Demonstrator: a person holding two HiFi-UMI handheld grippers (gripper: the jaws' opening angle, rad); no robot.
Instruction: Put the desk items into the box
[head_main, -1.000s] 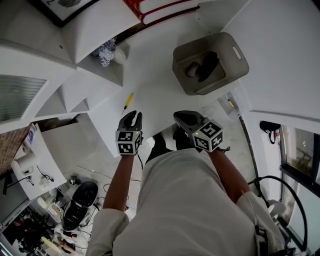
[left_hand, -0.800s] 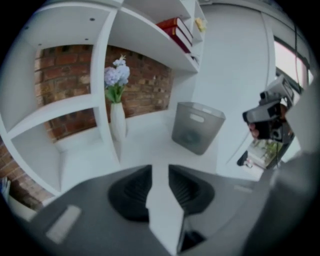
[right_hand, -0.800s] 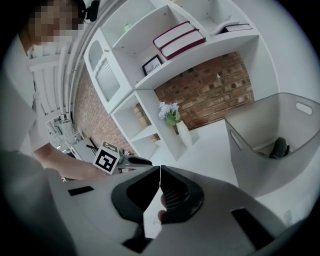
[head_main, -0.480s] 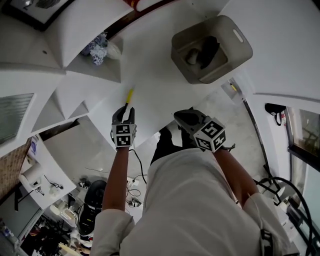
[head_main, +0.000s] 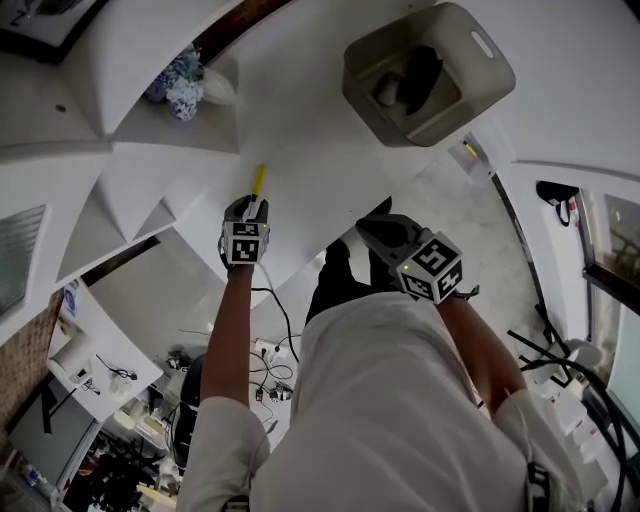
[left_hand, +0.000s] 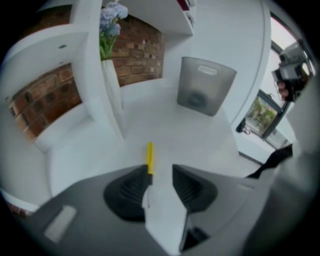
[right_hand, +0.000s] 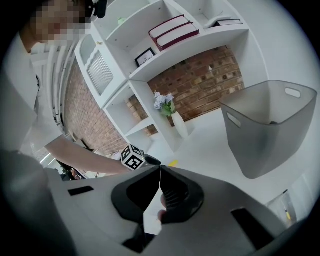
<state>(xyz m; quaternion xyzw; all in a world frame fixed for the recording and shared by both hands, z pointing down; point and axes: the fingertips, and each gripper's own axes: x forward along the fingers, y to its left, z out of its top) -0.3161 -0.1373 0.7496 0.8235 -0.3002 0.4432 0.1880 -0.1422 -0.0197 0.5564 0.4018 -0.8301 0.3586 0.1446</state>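
A study or home-office corner — a white worktop (head_main: 300, 130) against a brick wall (right_hand: 200, 85), with white shelves (right_hand: 150, 45) holding red books (right_hand: 172, 30), a framed picture (right_hand: 145, 57) and a vase of flowers (right_hand: 177, 122) — though cables (head_main: 270, 365) and gear litter the floor, as in a lab.

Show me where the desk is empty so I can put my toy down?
The biggest bare patch of desk lies between the yellow tool and the grey box. There is more room between the vase and the box. It is crowded at the near edge, where the left hand-held gripper sits right at the tool.
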